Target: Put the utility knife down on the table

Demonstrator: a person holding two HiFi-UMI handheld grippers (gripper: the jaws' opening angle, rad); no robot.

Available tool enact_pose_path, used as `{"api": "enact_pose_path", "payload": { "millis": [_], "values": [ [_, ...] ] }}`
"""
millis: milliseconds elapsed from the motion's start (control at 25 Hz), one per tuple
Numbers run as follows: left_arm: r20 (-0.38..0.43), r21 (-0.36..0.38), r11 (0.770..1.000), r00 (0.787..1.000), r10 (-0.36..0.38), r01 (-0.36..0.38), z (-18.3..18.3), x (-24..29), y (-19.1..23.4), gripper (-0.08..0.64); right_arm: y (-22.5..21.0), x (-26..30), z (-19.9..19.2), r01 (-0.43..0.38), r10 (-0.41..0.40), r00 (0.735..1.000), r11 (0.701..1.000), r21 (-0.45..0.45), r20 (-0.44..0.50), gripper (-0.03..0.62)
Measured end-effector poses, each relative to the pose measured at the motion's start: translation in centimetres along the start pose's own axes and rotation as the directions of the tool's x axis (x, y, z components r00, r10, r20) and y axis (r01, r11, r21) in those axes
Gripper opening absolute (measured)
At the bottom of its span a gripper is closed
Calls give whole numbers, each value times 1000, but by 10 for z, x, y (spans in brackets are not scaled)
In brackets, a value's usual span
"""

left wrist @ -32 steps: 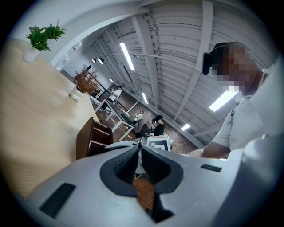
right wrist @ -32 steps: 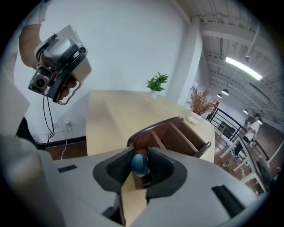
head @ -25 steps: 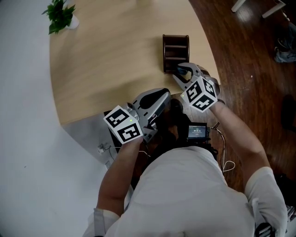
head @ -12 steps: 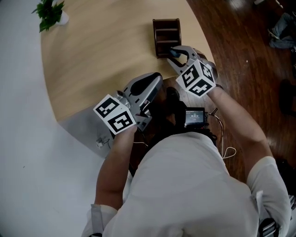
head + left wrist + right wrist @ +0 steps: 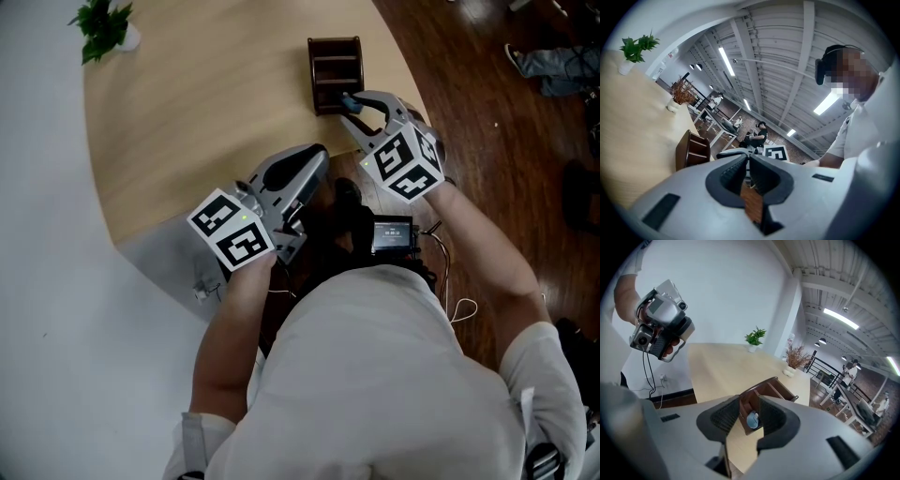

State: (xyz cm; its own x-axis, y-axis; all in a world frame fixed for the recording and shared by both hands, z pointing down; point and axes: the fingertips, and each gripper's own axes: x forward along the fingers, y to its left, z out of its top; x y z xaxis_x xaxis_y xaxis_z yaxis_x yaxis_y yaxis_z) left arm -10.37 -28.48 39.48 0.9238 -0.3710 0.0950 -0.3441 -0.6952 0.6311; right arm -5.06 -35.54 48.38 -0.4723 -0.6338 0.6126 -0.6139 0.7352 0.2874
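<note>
Beside organizer (image 5: 335, 66), right claw (image 5: 352, 102) grips utility knife (image 5: 752, 420).

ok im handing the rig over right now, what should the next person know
Left hand-held gripper: jaws together, nothing between them, held by the near edge of the table.
Right hand-held gripper: jaws narrowly apart on a blue-ended thing, apparently the utility knife seen end-on. Its tips are right at the front of the brown wooden organizer.
Done: the knife looks to be in the right grip.
Left: it is not yet on the table. Move it to a bare patch of the tabletop, lower it, then open the jaws.
</note>
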Motion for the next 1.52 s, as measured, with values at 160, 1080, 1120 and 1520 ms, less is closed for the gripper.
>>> {"api": "enact_pose_path", "payload": {
  "millis": [160, 1080, 1120, 1520],
  "values": [
    [13, 5, 1000, 1000, -5, 5, 0, -7, -7, 5, 3, -18, 10, 8, -10, 999, 999, 49, 30, 106],
    [51, 42, 998, 998, -48, 46, 6, -38, -53, 5, 24, -88, 25, 20, -36, 997, 974, 226, 67, 104],
    [54, 43, 998, 997, -51, 48, 6, -40, -56, 5, 25, -91, 25, 23, -40, 997, 972, 236, 68, 103],
    [68, 48, 996, 994, -84, 81, 2, -57, -82, 5, 35, -127, 24, 28, -64, 993, 941, 338, 95, 2]
  ]
}}
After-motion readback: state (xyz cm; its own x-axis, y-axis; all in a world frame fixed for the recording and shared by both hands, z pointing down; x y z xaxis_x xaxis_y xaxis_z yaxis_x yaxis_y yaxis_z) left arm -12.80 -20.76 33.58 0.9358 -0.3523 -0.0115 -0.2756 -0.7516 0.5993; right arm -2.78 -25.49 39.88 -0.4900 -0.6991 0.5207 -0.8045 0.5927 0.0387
